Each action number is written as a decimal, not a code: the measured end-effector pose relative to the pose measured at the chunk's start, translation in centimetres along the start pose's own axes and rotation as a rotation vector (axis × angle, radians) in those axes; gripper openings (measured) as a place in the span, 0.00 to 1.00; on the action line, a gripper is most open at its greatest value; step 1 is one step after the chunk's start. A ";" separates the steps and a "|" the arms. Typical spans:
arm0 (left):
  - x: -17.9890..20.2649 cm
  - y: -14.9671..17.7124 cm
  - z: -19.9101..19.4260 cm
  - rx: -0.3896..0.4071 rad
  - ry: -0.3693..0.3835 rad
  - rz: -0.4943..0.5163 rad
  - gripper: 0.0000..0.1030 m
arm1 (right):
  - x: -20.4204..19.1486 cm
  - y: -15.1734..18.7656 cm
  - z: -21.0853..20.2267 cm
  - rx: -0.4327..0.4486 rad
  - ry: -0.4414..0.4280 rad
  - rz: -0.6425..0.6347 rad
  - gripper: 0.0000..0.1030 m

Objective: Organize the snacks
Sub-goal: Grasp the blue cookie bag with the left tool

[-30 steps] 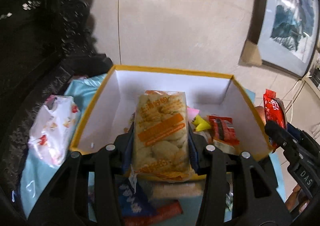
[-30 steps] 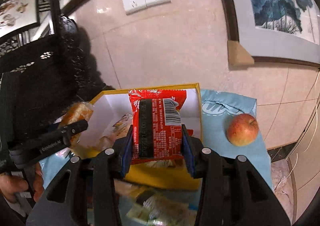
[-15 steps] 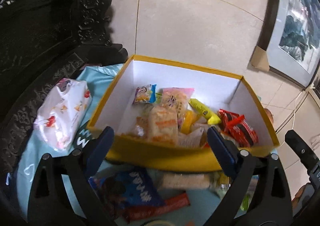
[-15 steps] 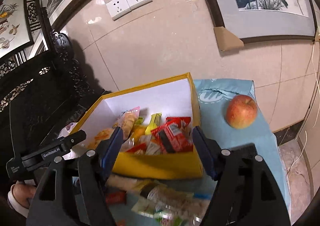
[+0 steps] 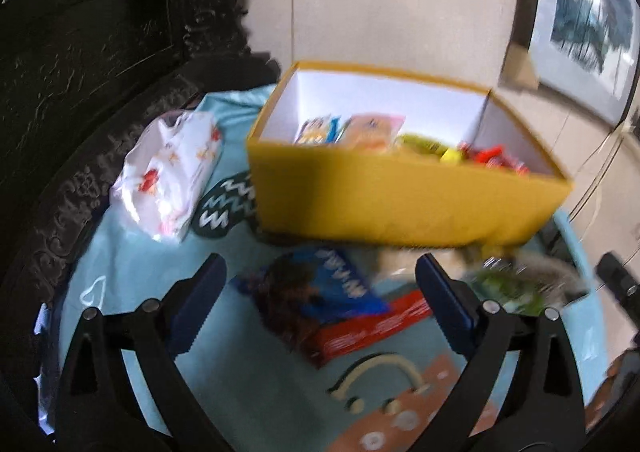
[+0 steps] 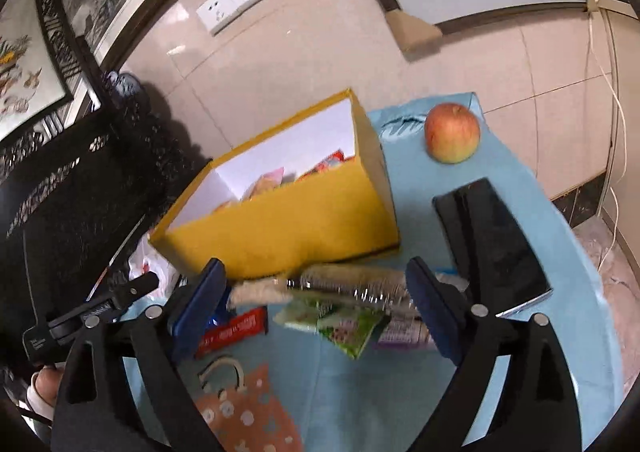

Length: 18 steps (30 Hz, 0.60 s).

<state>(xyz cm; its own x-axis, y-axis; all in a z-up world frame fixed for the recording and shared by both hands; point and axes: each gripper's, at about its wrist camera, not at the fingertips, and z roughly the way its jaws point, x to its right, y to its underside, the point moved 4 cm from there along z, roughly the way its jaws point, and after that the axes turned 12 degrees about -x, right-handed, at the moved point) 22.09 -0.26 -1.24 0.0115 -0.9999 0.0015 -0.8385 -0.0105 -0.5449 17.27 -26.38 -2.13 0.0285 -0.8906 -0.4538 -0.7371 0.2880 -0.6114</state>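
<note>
Both of my grippers are empty. The left gripper has its jaws spread wide with nothing between the pads. The right gripper has jaws that are opening, and nothing is gripped there either.

Risks from here, as I judge them:
- The blue foil snack packet lies partly on top of the red flat wrapper bar. A low closing pinch could catch both, or drag the red one along.
- Under the right gripper the crinkly silver-wrapped snack lies touching the green and white sachet. Closing on that pile may lift two, or let the slick foil slip out.
- The left view is motion-blurred, so aiming now would be unreliable.
- The open yellow cardboard box with a white interior stands just beyond the loose snacks. A forward push could strike its near wall and shift it on the light blue tablecloth.

Containers:
- The yellow box holds a heap of assorted packets: blue-and-yellow, pink, yellow and red ones, mostly along its far side.
- The white printed plastic bag lies left of the box; its contents are not visible.
- An orange dotted paper bag with a cord handle lies flat nearest me.

Off task: a red-yellow apple and a black flat case lie right of the box.

Remaining snacks lie on the cloth in front of the box.
</note>
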 end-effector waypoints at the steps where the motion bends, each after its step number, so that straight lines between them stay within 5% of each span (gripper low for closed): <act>1: -0.2 0.4 0.6 -0.012 -0.010 -0.005 0.94 | 0.1 0.3 0.2 0.001 0.008 -0.011 0.89; 10: 0.1 0.9 7.2 -0.138 -0.066 -0.023 0.98 | 0.1 0.9 0.6 -0.036 -0.019 0.006 0.89; 15: 0.1 1.6 8.3 -0.066 -0.101 -0.007 0.97 | 0.1 1.1 1.3 -0.065 -0.018 0.005 0.89; 18: 0.1 2.0 7.6 -0.016 -0.084 0.011 0.75 | 0.2 1.3 1.8 -0.082 -0.005 0.001 0.89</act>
<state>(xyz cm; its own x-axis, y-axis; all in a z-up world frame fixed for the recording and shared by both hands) 24.56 -0.36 -8.73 0.0477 -0.9960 -0.0753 -0.8476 -0.0005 -0.5307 17.57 -25.52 -4.19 0.0305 -0.8884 -0.4580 -0.7898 0.2593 -0.5558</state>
